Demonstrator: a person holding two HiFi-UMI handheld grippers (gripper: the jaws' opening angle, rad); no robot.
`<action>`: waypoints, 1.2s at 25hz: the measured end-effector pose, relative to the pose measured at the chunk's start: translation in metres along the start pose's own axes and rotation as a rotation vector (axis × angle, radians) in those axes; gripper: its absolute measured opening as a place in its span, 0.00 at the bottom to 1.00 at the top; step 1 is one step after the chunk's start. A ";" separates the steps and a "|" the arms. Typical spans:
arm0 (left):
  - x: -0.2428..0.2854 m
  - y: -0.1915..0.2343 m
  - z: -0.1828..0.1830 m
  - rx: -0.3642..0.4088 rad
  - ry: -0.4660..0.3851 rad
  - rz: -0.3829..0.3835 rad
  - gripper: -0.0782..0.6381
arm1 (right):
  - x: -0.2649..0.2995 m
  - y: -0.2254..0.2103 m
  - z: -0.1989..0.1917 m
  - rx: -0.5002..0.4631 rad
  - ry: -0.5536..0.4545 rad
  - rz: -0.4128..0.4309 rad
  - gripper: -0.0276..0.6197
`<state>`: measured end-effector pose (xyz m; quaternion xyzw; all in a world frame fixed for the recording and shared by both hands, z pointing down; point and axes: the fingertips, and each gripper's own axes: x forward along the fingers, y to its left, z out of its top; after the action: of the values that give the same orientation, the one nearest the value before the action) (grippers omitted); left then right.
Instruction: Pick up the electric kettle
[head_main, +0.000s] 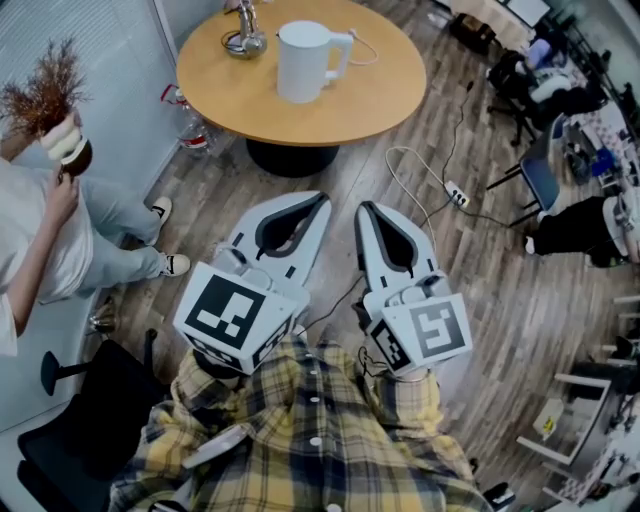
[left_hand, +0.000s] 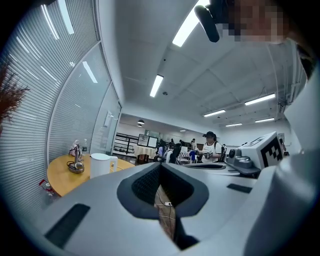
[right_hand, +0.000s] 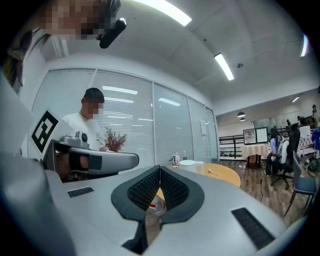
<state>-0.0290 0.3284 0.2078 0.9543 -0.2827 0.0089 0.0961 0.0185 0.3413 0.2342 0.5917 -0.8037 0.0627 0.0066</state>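
Head view: left gripper (head_main: 320, 200) and right gripper (head_main: 366, 208) are held level, side by side. Each pair of jaws is closed tip to tip with nothing between them. The white electric kettle (head_main: 304, 62) stands upright on the round wooden counter (head_main: 390, 90), well ahead of both jaw tips.

Left gripper view: jaws together and empty. The kettle (left_hand: 100, 165) is ahead and to the left of them.

Right gripper view: jaws together and empty. The kettle (right_hand: 192, 166) is ahead, just right of the tips.
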 end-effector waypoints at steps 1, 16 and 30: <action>0.006 0.009 0.002 0.002 -0.003 -0.002 0.11 | 0.010 -0.003 0.003 -0.010 0.002 -0.001 0.09; 0.093 0.148 0.024 0.010 0.005 -0.046 0.11 | 0.165 -0.045 0.014 -0.011 -0.013 -0.036 0.09; 0.143 0.203 0.022 -0.009 0.023 -0.064 0.11 | 0.223 -0.090 0.018 -0.031 0.011 -0.100 0.09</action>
<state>-0.0196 0.0799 0.2324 0.9623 -0.2510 0.0157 0.1037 0.0382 0.1013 0.2439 0.6307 -0.7739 0.0531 0.0234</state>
